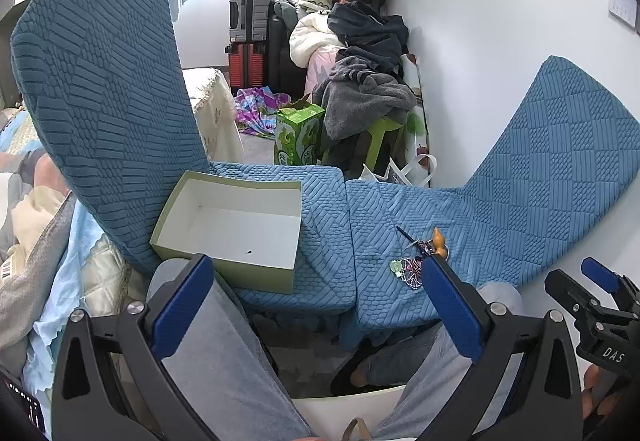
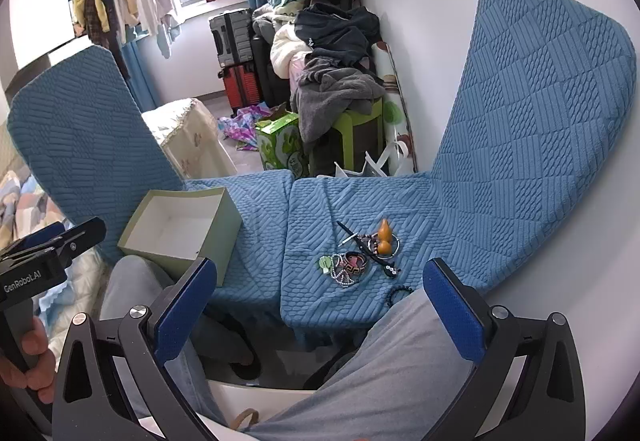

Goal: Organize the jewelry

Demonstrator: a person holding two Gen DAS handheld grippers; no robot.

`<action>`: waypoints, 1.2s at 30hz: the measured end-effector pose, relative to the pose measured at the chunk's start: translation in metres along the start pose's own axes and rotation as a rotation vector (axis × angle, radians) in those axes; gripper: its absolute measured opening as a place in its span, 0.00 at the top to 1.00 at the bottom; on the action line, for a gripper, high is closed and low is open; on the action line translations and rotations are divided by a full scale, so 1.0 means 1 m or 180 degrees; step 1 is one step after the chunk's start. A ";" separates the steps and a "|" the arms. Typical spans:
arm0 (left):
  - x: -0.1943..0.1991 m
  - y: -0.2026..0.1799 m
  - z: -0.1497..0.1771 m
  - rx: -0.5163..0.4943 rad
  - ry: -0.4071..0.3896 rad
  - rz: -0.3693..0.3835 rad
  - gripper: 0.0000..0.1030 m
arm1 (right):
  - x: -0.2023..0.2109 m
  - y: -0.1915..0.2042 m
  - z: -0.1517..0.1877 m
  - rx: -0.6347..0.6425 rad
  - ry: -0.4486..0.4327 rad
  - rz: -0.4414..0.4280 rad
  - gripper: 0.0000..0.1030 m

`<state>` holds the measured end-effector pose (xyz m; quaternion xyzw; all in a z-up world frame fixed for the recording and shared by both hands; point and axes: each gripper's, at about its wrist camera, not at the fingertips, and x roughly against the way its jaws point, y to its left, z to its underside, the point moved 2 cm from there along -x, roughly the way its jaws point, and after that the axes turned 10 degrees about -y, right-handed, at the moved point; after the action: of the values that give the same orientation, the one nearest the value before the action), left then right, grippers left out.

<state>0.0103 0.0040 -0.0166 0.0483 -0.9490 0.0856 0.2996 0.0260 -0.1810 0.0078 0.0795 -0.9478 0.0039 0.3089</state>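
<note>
blue chair seat (image 2: 320, 297) | hairpin (image 2: 347, 233) diagonal, tip far-left

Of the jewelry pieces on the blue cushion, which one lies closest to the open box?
The pale green leaf-shaped piece, at the pile's left edge, box side; the orange gourd pendant and the others lie further right.

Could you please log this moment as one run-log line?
left gripper: open, empty | right gripper: open, empty | jewelry pile: on blue cushion | box: nearly empty

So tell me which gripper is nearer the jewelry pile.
Right. The right gripper faces the jewelry pile just ahead; the left gripper sits further left, nearer the box.
</note>
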 end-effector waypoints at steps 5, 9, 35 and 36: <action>0.002 0.001 0.002 -0.0013 -0.0016 0.0003 0.00 | 0.001 0.000 0.000 0.0002 -0.0005 -0.0001 0.00; 0.002 0.003 0.000 0.0006 -0.0012 -0.0001 0.00 | 0.000 -0.001 -0.001 -0.0006 -0.0004 0.0004 0.00; -0.005 -0.002 0.004 -0.0017 0.0063 0.0019 0.00 | -0.007 -0.006 0.001 -0.0009 0.0066 0.0014 0.00; -0.005 -0.002 0.004 -0.0018 0.0062 0.0023 0.00 | -0.007 -0.006 0.001 -0.0009 0.0064 0.0014 0.00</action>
<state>0.0122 0.0015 -0.0221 0.0432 -0.9464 0.0844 0.3086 0.0315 -0.1859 0.0029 0.0769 -0.9448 0.0041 0.3185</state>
